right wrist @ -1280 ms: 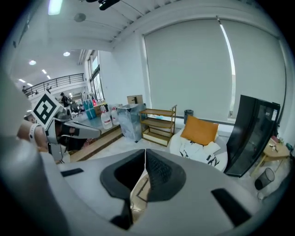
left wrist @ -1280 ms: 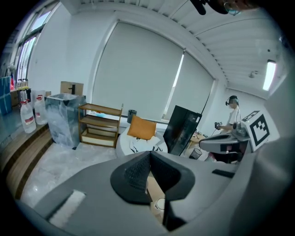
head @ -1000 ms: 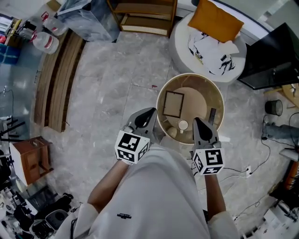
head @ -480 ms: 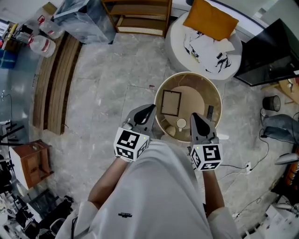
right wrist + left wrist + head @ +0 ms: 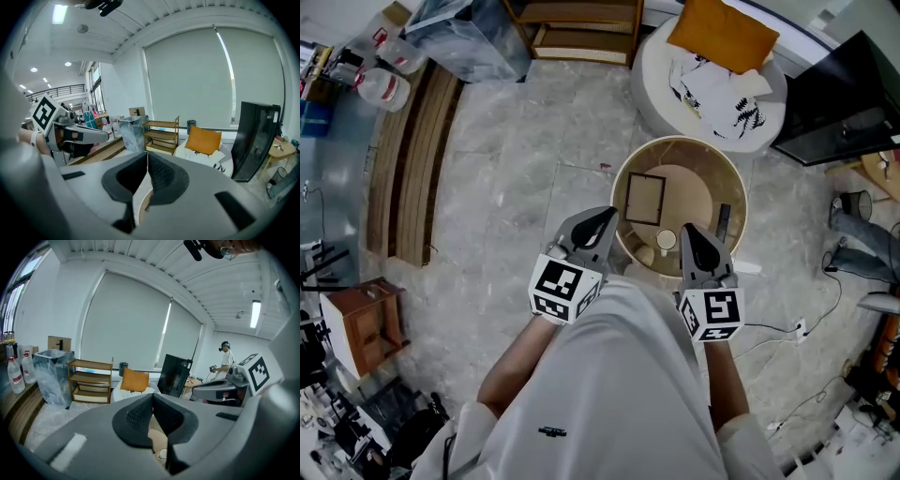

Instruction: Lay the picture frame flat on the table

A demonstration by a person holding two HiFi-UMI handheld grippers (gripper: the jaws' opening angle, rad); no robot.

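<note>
Round table [image 5: 739, 184], pale wood with a raised rim, seen from above. Person stands at its near edge, one gripper in each hand.

Picture frame [image 5: 644, 199]: dark thin border, pale inside. It sits on the left half of the table, close to the left rim. Its whole face shows to the overhead camera, so it looks to lie flat or nearly so (the exact tilt cannot be read from this angle). Neither gripper touches it.

Left gripper [image 5: 605, 217] [image 5: 152, 397]: jaws closed, ribbed pads meeting at the tip, nothing between them. The tips are at the near-left rim of the table, near the frame's near corner but apart from it.

Right gripper [image 5: 689, 232] [image 5: 147, 154]: jaws also closed, pads together at the tip, empty. The tips hang over the near edge of the table.

Also on the table:
- small white round object [image 5: 666, 240], near edge, just left of the right gripper's tips and between the two grippers
- dark slim object [image 5: 722, 221], towards the right edge, past the right gripper

Beyond the table's far edge: white seat [image 5: 652, 84] with an orange cushion [image 5: 722, 33] on it. Wooden shelf [image 5: 581, 19] to its left, black cabinet [image 5: 844, 103] to its right.
</note>
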